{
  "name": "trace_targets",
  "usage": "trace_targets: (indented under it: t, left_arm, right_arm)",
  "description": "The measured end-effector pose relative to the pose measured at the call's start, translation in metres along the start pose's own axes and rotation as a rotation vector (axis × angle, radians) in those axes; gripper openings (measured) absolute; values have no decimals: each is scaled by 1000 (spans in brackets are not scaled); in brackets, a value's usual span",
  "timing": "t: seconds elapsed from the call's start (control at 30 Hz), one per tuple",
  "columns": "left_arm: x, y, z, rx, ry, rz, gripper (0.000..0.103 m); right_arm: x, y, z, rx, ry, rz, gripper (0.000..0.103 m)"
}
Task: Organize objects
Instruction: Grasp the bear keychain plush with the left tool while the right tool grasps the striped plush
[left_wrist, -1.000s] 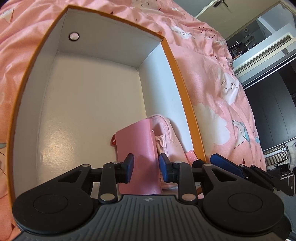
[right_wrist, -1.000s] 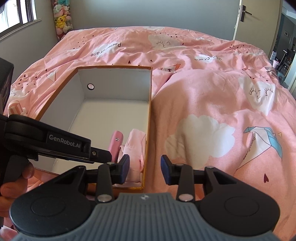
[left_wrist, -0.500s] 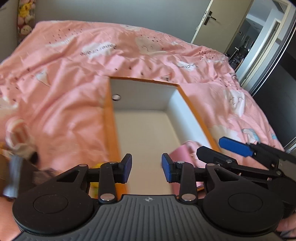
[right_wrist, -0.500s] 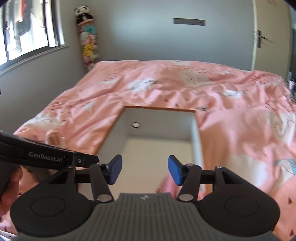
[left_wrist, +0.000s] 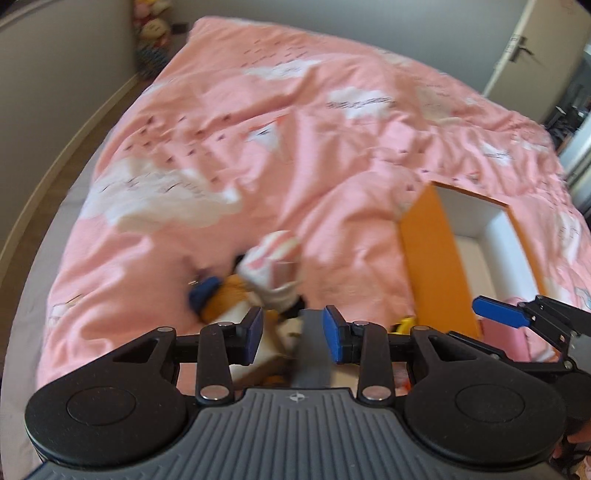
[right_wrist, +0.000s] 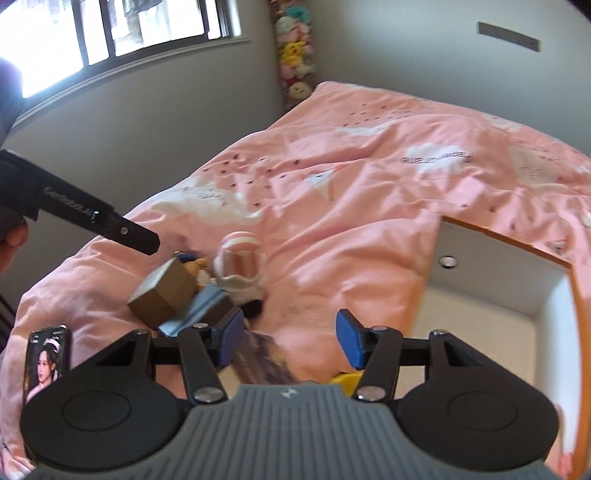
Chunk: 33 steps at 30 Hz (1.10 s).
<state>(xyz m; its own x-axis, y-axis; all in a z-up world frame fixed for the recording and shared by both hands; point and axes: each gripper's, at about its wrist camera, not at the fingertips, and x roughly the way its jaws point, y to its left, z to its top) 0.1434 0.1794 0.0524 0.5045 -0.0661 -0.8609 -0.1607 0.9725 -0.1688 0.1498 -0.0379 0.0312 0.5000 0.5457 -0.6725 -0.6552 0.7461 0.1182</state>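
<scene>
An orange box (left_wrist: 428, 258) with a white inside (right_wrist: 491, 288) lies open on the pink bed; a pink item (left_wrist: 513, 338) rests in it. Left of the box lies a pile: a rolled pink-striped sock (left_wrist: 275, 260) (right_wrist: 240, 264), a brown cube box (right_wrist: 164, 291), a grey-blue item (left_wrist: 314, 350) (right_wrist: 203, 308), a stuffed toy (left_wrist: 221, 299) and a yellow item (right_wrist: 345, 378). My left gripper (left_wrist: 293, 338) is open and empty just above the pile. My right gripper (right_wrist: 290, 341) is open and empty over the bed between pile and box; one of its fingers (left_wrist: 496, 312) shows in the left wrist view.
A photo card (right_wrist: 46, 362) stands at the bed's near left corner. A dark booklet (right_wrist: 262, 358) lies under my right gripper. The bed's left edge meets a grey wall (right_wrist: 147, 129) below a window. Plush toys (right_wrist: 295, 48) hang in the far corner.
Both grippers have swung left, away from the box's inside toward the pile on the bed. The right gripper's jaws have opened wider. The left gripper has left the pink item in the box.
</scene>
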Motion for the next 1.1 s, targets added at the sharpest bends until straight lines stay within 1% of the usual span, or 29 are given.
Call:
trace_targets:
  t: [0.03, 0.07, 0.13, 0.2, 0.27, 0.37, 0.43, 0.47, 0.53, 0.63, 0.73, 0.77, 0.8, 0.83, 1.03, 1.1]
  left_arm:
    - [5, 10, 3, -24, 11, -1, 44]
    - [9, 19, 6, -43, 22, -1, 50]
    - [22, 37, 11, -98, 46, -1, 52]
    - [35, 49, 15, -142, 65, -15, 58]
    - [50, 62, 17, -207, 90, -28, 59]
    - [75, 75, 19, -280, 156, -33, 60]
    - [90, 80, 20, -305, 198, -35, 61]
    - [97, 82, 20, -318, 214, -36, 64]
    - [108, 87, 20, -344, 241, -39, 66]
    - [121, 90, 20, -373, 279, -58, 67]
    - [131, 89, 19, -366, 297, -54, 69]
    - [133, 89, 19, -367, 304, -53, 69]
    - [135, 89, 18, -368, 310, -54, 69]
    - [137, 89, 18, -367, 314, -55, 69]
    - [145, 96, 16, -381, 327, -67, 71]
    - [147, 99, 15, -394, 332, -78, 71]
  right_arm:
    - [8, 5, 5, -5, 12, 15, 58]
    - [15, 10, 9, -9, 23, 27, 58]
    - [32, 19, 19, -23, 47, 50, 58]
    - [50, 26, 28, -36, 66, 61, 59]
    - [66, 30, 36, -47, 86, 65, 59]
    - [90, 32, 46, -48, 124, 70, 59]
    - [106, 32, 53, -50, 154, 77, 59]
    - [114, 32, 56, -53, 173, 80, 59]
    - [130, 31, 61, -65, 209, 86, 59]
    - [149, 31, 64, -91, 252, 90, 59]
    - [162, 33, 64, -144, 264, 118, 60]
    - [166, 33, 65, -169, 263, 125, 61]
    - [169, 34, 65, -193, 260, 131, 65]
    - [172, 35, 65, -212, 255, 132, 66]
    - [192, 38, 62, -268, 260, 177, 64]
    - [197, 41, 61, -286, 250, 164, 62]
